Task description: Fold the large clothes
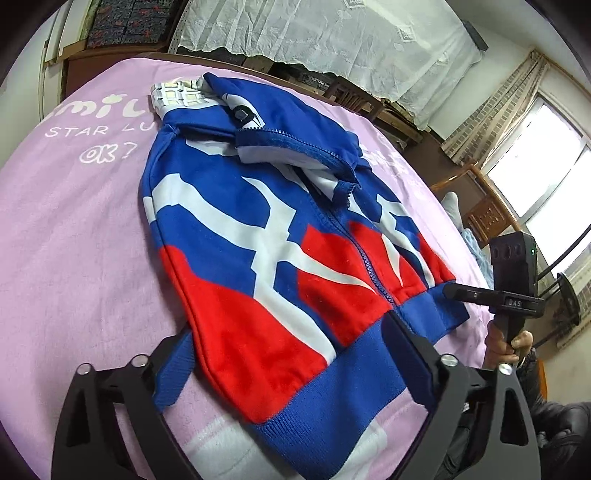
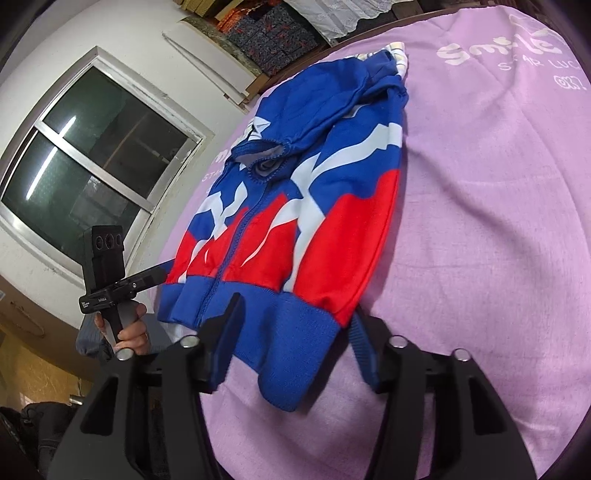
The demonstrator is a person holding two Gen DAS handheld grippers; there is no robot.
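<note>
A blue, red and white zip hoodie (image 1: 258, 236) lies on a pink blanket (image 1: 74, 240), sleeves folded in, hood at the far end. My left gripper (image 1: 291, 354) is open, its fingers straddling the blue hem band near the camera. In the right wrist view the hoodie (image 2: 314, 206) lies ahead and my right gripper (image 2: 299, 325) is open, its fingers on either side of the hem. Each gripper also shows in the other's view: the right one (image 1: 454, 290) touches the hem's right corner, the left one (image 2: 162, 275) touches its left corner.
The blanket (image 2: 480, 221) bears white lettering (image 1: 92, 129). A lace-covered cabinet (image 1: 332, 33) and wooden chairs (image 1: 480, 206) stand behind the table. Windows (image 2: 92, 155) and a wall flank it.
</note>
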